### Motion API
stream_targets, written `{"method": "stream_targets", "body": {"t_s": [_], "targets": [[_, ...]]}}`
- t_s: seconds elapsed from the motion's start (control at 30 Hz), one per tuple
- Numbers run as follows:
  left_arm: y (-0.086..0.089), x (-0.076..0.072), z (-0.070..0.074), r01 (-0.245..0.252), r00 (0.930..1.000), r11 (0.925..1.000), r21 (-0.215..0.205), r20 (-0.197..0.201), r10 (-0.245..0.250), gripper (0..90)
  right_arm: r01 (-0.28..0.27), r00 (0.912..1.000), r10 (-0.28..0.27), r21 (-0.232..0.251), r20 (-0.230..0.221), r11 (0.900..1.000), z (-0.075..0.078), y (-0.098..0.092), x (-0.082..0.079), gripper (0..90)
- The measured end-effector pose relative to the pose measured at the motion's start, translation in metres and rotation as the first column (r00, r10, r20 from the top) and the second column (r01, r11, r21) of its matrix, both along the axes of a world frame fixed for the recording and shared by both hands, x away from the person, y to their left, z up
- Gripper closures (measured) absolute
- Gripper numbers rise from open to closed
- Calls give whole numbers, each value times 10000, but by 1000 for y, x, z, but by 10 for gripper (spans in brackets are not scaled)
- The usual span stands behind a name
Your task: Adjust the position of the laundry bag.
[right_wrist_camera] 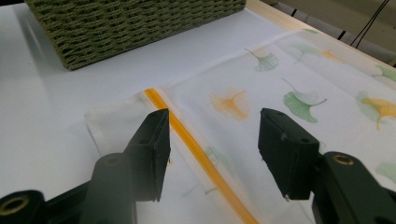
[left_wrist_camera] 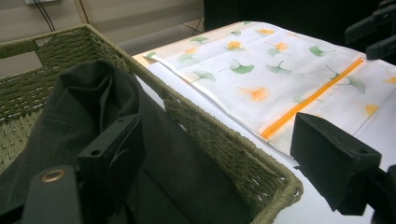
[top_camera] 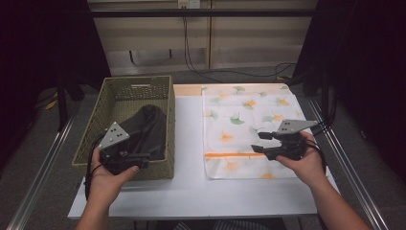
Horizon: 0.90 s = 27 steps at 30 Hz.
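- I see the flat patterned bag (top_camera: pixel 249 129) lying on the right half of the white worktop (top_camera: pixel 189 143), long axis running away from me. Its orange zipper strip (top_camera: pixel 229 155) crosses the near end from side to side, so the opening end faces me.
- The bag is white with green and orange leaf prints; it lies flat and reaches close to the worktop's far edge.
- The worktop stands on a grey floor, with metal rails along both sides, a pale wall panel beyond, and cables hanging down it. The room's edges are dark.
- A green woven basket (top_camera: pixel 107 105) sits on the left of the worktop, just beside the bag but apart from it. Inside is a dark cloth (top_camera: pixel 148 127), bunched up against the basket's right wall.
- My left hand-held gripper (left_wrist_camera: pixel 205 163) has its jaws spread wide, straddling the basket's near right wall: one jaw over the dark cloth, the other outside above the worktop. It holds nothing.
- My right hand-held gripper (right_wrist_camera: pixel 212 149) hangs over the bag's near end, jaws apart and empty, the zipper strip running between them below.
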State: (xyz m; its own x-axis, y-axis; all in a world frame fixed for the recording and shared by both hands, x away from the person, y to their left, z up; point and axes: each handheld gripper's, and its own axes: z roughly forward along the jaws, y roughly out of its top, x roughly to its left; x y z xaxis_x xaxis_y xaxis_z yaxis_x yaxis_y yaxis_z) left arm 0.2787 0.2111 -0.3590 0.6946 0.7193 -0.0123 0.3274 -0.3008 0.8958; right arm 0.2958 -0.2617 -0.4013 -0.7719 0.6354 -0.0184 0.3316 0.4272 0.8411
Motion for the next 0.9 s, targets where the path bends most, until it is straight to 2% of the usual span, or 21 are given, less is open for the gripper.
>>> {"method": "stream_targets", "body": {"t_s": [0.03,0.07,0.3,0.33,0.57,0.7,0.87,0.9], "targets": [[0,0,0,-19,10000,10000,-28,10,19,181,-70,10000,70,-16,-17,10000,-3,4,0,483],[0,0,0,-7,10000,10000,-50,24,8,180,-307,9989,307,-8,-361,9995,-9,11,1,498],[-2,2,-1,60,10000,10000,-32,-18,-60,180,-547,9969,529,-299,-576,9981,-26,24,-1,529],[-2,2,-2,62,10000,10000,29,-25,-62,180,-668,9946,628,-471,-829,9967,-30,28,-2,531],[-1,3,-3,-13,10000,10000,51,-90,13,180,-1116,9862,995,-876,-1322,9899,-43,36,-3,471],[-1,3,-3,3,9999,10000,41,-103,-2,180,-1239,9783,1005,-1233,-1810,9846,-53,43,-6,448],[-1,3,-3,-9,9999,10000,29,-136,9,180,-1359,9730,1056,-1401,-2051,9808,-57,47,-7,433],[0,3,-3,-56,9999,10000,47,-95,56,180,-1487,9712,1158,-1497,-2084,9775,-59,49,-6,420]]}}
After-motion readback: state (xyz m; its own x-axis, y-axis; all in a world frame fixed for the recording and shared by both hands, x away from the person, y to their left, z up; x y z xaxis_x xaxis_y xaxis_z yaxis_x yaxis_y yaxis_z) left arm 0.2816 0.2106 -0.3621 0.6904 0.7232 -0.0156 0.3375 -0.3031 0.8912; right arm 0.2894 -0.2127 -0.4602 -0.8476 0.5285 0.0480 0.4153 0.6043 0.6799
